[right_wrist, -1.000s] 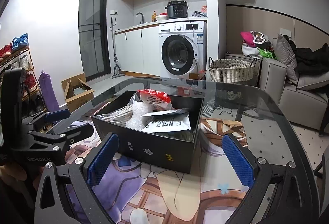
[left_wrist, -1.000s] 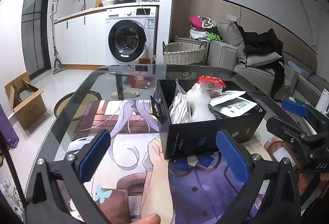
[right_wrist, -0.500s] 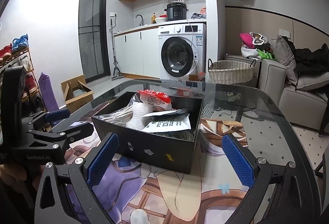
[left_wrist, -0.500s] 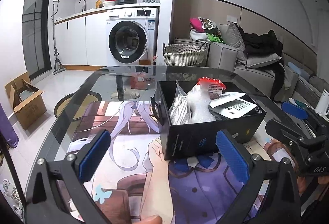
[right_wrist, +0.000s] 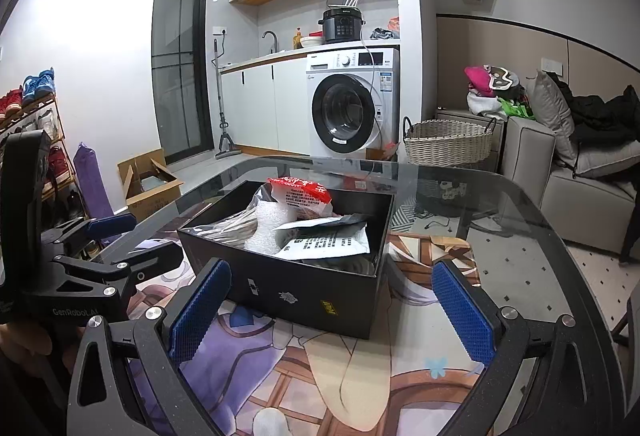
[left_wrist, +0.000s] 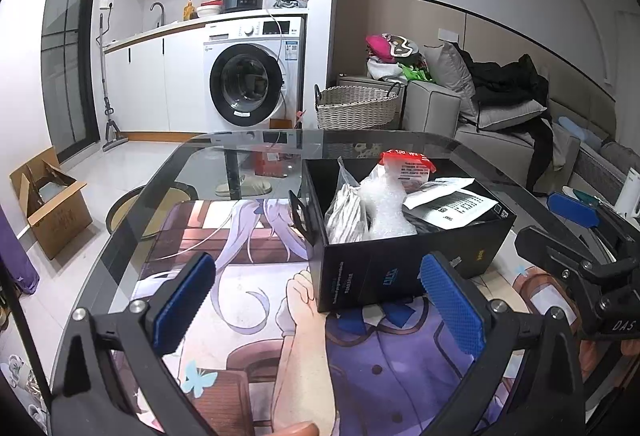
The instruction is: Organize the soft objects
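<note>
A black box (left_wrist: 400, 264) (right_wrist: 304, 292) stands on the printed mat of a glass table. It holds soft packets: a red-topped bag (left_wrist: 406, 165) (right_wrist: 300, 191), white bubble wrap (left_wrist: 384, 207) (right_wrist: 266, 226), a striped grey pouch (left_wrist: 346, 213) and a mailer with a printed label (left_wrist: 452, 205) (right_wrist: 332, 242). My left gripper (left_wrist: 316, 308) is open and empty, just short of the box's near left corner. My right gripper (right_wrist: 332, 310) is open and empty, in front of the box's near wall. Each gripper shows at the edge of the other's view.
The printed mat (left_wrist: 240, 300) covers the near part of the glass table (right_wrist: 500, 203). Beyond the table are a washing machine (left_wrist: 252, 75), a wicker basket (left_wrist: 354, 107), a sofa with clothes (left_wrist: 500, 103), a cardboard box (left_wrist: 48, 199) and a shoe rack (right_wrist: 28, 123).
Both views have drifted only slightly; the grippers stay open and the box and its packets have not moved.
</note>
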